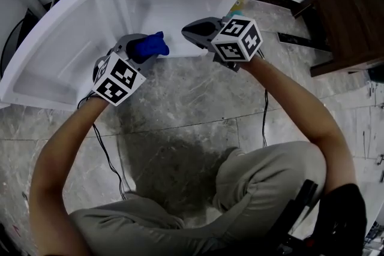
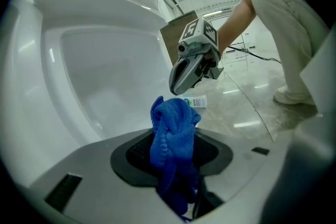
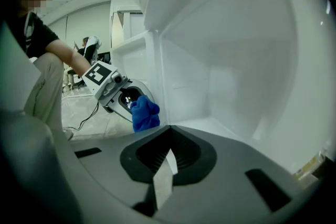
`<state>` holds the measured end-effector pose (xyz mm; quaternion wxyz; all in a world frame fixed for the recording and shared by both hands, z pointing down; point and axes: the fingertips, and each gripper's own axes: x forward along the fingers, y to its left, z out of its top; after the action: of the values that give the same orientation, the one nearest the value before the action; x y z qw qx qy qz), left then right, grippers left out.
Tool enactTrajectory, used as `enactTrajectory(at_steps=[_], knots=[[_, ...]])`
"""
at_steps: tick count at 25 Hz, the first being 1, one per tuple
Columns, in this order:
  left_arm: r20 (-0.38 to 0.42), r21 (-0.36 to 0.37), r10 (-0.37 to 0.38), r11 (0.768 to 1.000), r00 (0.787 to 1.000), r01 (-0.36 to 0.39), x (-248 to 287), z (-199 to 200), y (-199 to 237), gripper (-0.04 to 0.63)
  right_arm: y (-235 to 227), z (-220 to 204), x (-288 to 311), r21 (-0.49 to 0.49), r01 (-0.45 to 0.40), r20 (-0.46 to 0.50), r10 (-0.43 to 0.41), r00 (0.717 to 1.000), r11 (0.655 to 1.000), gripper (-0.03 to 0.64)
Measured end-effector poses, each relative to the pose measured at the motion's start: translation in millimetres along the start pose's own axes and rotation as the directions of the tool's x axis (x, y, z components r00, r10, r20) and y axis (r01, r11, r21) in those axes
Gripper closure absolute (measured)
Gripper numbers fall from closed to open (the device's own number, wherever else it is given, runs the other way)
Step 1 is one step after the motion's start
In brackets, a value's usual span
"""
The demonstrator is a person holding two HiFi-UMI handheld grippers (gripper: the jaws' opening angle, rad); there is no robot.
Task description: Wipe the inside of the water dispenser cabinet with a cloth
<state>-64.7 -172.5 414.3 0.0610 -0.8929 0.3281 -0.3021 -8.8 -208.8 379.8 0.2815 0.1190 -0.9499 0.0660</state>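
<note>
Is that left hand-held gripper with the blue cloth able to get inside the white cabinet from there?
Probably yes. The door stands open, the left hand-held gripper holds the blue cloth right at the cabinet mouth, and the right hand-held gripper sits beside it, not ahead.

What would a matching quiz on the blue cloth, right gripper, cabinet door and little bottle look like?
1 blue cloth
2 right gripper
3 cabinet door
4 little bottle

A swung open
B on the floor
C clamped in the left gripper
D shut, nothing in it

Pairs: 1-C, 2-D, 3-A, 4-B
</note>
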Motion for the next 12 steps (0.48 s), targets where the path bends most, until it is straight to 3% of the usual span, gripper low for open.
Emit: enactTrajectory(at_steps=[6,9,12], knots=[[-0.01,-0.104,0.003,0.995,1.0,-0.004,40,-5,9,0.417,-8,-25,-11,-0.023,0.029,-0.056,-0.03,0.998,0.999,0.618],[-0.01,-0.085,0.002,0.996,1.0,-0.003,73,5,13,0.417,-8,-38,-18,-0.034,0.031,-0.08,-0.033,0.996,0.999,0.618],[-0.017,-0.023,0.021,1.0,1.0,-0.021,108,14,22,0.417,-6,-51,-28,-0.02,0.015,-0.091,-0.017,0.996,1.0,0.618]])
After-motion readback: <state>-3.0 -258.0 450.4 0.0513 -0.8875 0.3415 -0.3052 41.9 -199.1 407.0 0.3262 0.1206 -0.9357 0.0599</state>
